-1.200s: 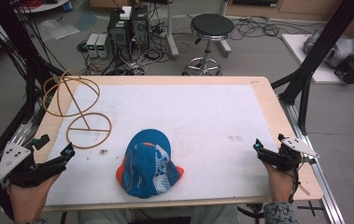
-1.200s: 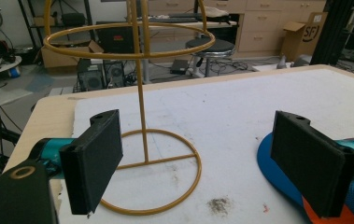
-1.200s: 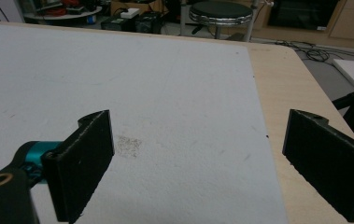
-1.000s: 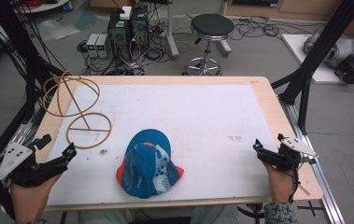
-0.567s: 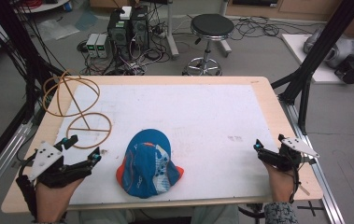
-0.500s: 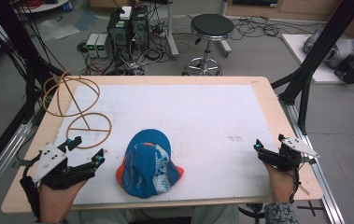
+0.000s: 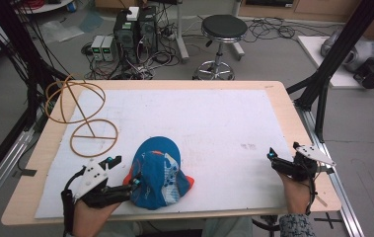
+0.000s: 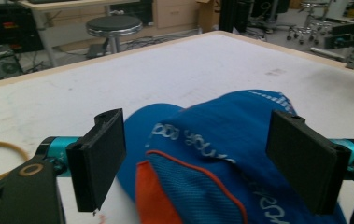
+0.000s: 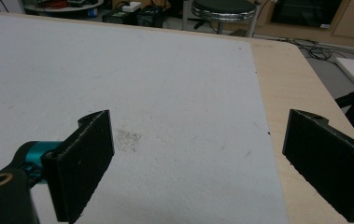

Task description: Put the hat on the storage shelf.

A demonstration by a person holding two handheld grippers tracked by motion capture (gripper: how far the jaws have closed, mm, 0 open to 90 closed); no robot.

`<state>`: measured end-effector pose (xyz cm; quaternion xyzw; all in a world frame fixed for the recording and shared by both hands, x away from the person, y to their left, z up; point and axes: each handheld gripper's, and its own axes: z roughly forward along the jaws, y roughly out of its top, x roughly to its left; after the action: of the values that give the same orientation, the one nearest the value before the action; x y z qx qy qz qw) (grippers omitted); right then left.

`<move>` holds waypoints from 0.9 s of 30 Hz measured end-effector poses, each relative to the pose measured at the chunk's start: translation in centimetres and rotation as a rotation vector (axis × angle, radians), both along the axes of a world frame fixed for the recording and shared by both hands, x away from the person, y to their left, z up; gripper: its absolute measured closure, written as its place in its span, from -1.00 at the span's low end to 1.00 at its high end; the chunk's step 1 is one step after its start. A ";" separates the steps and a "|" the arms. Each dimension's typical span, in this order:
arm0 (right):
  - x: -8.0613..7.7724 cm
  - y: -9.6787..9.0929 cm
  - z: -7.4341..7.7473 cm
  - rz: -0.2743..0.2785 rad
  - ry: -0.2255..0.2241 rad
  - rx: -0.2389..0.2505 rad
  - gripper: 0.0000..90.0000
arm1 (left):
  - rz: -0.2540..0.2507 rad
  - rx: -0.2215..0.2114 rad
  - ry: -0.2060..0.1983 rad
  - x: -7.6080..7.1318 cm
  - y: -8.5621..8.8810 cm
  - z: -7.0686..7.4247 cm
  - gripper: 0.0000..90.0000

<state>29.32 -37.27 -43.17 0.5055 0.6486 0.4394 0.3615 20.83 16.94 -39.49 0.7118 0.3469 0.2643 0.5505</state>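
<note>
At the lower left of the high view, the left gripper (image 7: 125,174) reaches the near edge of a blue and orange cap (image 7: 157,173), its jaws spread wide on either side of the fabric without closing on it. The cap lies at lower centre on a white mat (image 7: 214,128) covering a wooden table (image 7: 298,128). At lower right, the right gripper (image 7: 279,163) hovers over bare mat, jaws wide apart. Farther back, at left, stands a tan wire hoop frame (image 7: 78,111). Beyond the table, a black stool (image 7: 224,29) sits on the floor.
</note>
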 end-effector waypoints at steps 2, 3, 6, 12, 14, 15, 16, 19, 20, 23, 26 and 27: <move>0.0 0.0 0.0 0.001 0.001 -0.002 -0.82 | -0.008 0.001 0.004 0.0 -0.3 -0.2 -0.52; 0.0 0.0 0.0 0.002 0.001 -0.003 -0.82 | -0.032 -0.005 0.022 0.1 -0.8 -0.7 -0.52; 0.0 0.0 0.0 0.003 0.002 -0.001 -0.82 | -0.052 -0.017 0.029 0.1 -1.3 -1.1 -0.52; 0.1 0.1 0.0 0.006 0.006 -0.007 -0.82 | -0.082 -0.034 0.044 0.1 -2.4 -1.7 -0.52; 0.1 0.1 0.0 0.007 0.004 -0.014 -0.82 | -0.089 -0.032 0.053 0.1 -2.7 -2.0 -0.51; 0.1 0.1 0.0 0.006 0.004 -0.013 -0.82 | -0.089 -0.032 0.053 0.1 -2.7 -2.0 -0.50; 0.1 0.1 0.0 0.007 0.003 -0.016 -0.82 | -0.091 -0.028 0.065 0.2 -2.9 -2.3 -0.50; 0.0 0.1 0.0 0.006 0.006 -0.015 -0.82 | -0.089 -0.035 0.067 0.2 -3.0 -2.4 -0.45; 0.1 0.1 0.0 0.006 0.004 -0.017 -0.82 | -0.087 -0.035 0.066 0.2 -2.9 -2.4 -0.43; 0.1 0.1 0.0 0.005 0.006 -0.016 -0.82 | -0.084 -0.033 0.068 0.2 -2.9 -2.4 -0.34; 0.1 0.1 0.0 0.005 0.008 -0.019 -0.82 | -0.079 -0.030 0.071 0.2 -2.9 -2.5 -0.21; 0.1 0.2 0.0 0.004 0.005 -0.016 -0.82 | -0.079 -0.034 0.069 0.3 -2.9 -2.5 -0.17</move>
<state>29.38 -37.12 -43.19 0.5023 0.6541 0.4338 0.3629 21.10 14.08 -41.99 0.7242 0.3416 0.2118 0.5604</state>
